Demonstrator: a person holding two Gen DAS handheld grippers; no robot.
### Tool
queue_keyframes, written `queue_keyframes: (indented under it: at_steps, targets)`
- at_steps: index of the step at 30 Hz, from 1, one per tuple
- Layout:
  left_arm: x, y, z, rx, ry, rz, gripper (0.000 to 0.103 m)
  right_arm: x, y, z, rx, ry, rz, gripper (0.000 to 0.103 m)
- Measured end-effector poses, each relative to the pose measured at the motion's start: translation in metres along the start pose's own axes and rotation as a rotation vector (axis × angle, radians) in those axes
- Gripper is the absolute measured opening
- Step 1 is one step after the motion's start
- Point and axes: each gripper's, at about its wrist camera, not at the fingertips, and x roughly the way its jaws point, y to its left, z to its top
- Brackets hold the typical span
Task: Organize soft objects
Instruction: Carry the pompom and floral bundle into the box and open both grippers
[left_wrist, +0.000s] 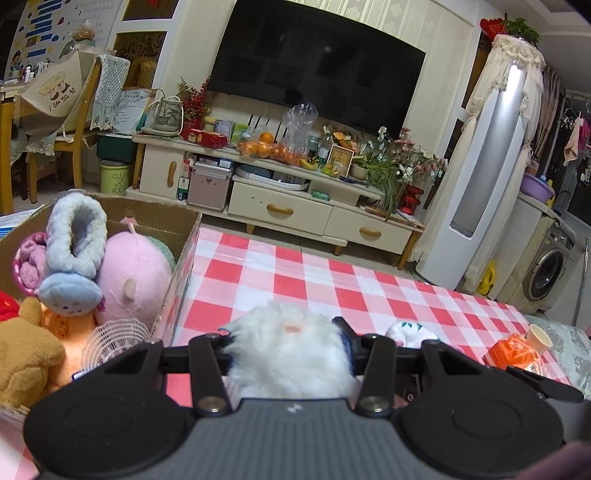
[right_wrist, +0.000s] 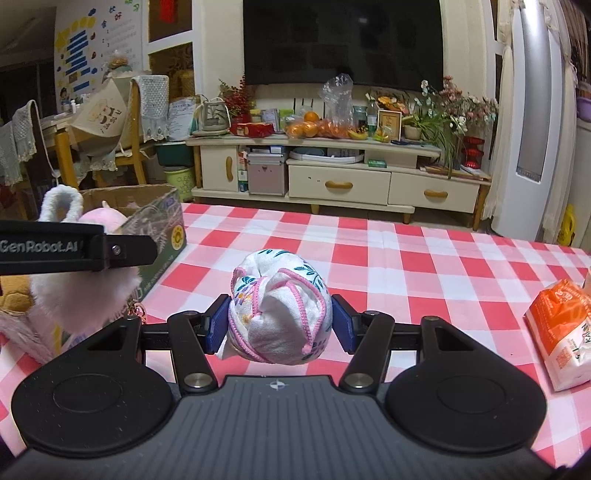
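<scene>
In the left wrist view, the left gripper was clamped on a white fluffy toy at lower centre, above the checked tablecloth. A cardboard box of plush toys filled the left side.

In the right wrist view, the right gripper squeezed a rolled embroidered cloth at centre. An orange packet lay at the right edge.
</scene>
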Motion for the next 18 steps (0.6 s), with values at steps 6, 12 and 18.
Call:
queue_keyframes:
  at_steps: [6, 12, 18]
  targets:
    - [-0.009, 0.005, 0.004, 0.003, -0.02, -0.015, 0.045, -0.013, 0.013, 0.004, -0.018, -0.015, 0.009, 0.072]
    - [-0.02, 0.012, 0.011, -0.008, -0.044, -0.021, 0.045, -0.023, 0.026, 0.01, -0.02, -0.024, 0.043, 0.072]
    - [-0.032, 0.025, 0.017, -0.025, -0.069, -0.021, 0.045, -0.033, 0.037, 0.019, -0.024, -0.043, 0.083, 0.072]
